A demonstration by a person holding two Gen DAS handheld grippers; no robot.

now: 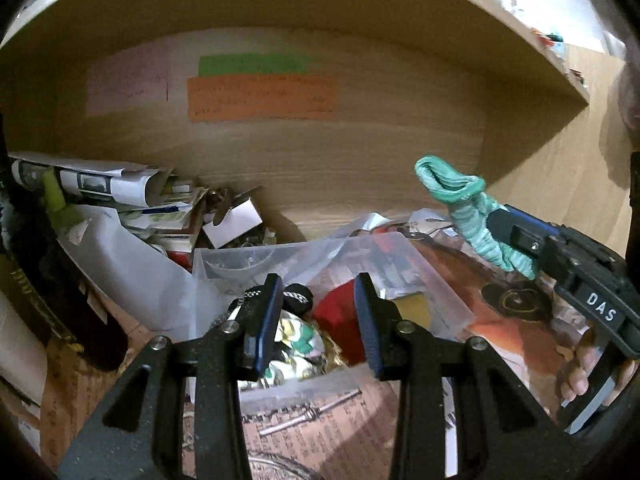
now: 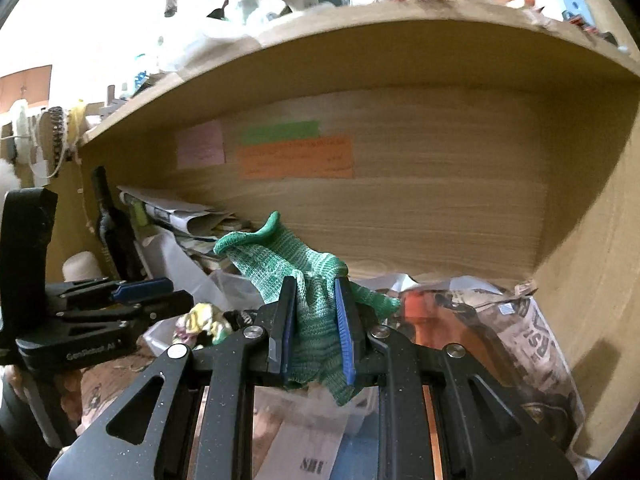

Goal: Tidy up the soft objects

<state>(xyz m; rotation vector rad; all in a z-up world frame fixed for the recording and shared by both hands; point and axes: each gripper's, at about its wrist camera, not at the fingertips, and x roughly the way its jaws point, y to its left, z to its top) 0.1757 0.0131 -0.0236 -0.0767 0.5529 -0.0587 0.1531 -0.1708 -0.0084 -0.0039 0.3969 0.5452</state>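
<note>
The right gripper (image 2: pixel 316 320) has its fingers (image 2: pixel 344 332) clamped on a green knitted glove (image 2: pixel 304 276) at the lower centre of the right wrist view — the cuff flares up and to the left above the fingertips, and a loose end hangs down below them. In the left wrist view the same glove (image 1: pixel 472 216) shows at the right of the frame, sticking out of the right gripper (image 1: pixel 504 224) and held in the air above the clutter, its rolled cuff uppermost.

The left gripper (image 1: pixel 316 320) sits at the lower centre of its own view with fingers (image 1: pixel 268 316) spread apart and nothing between them. Just beyond them is a clear plastic box (image 1: pixel 436 280) holding soft things: a black-and-white patterned piece (image 1: pixel 298 296), a red cloth (image 1: pixel 338 312) and a floral cloth in yellow, white and green (image 1: pixel 300 344). In the right wrist view the left gripper (image 2: pixel 160 292) reaches in from the left edge, with the floral cloth (image 2: pixel 204 320) just right of its tips.

All of it lies inside a wooden shelf compartment (image 1: pixel 360 168) — an orange note (image 1: pixel 262 98), a green note (image 1: pixel 252 64) and a pale pink note (image 1: pixel 126 80) are stuck to its back wall. Rolled papers (image 1: pixel 100 180) are piled at the left.
</note>
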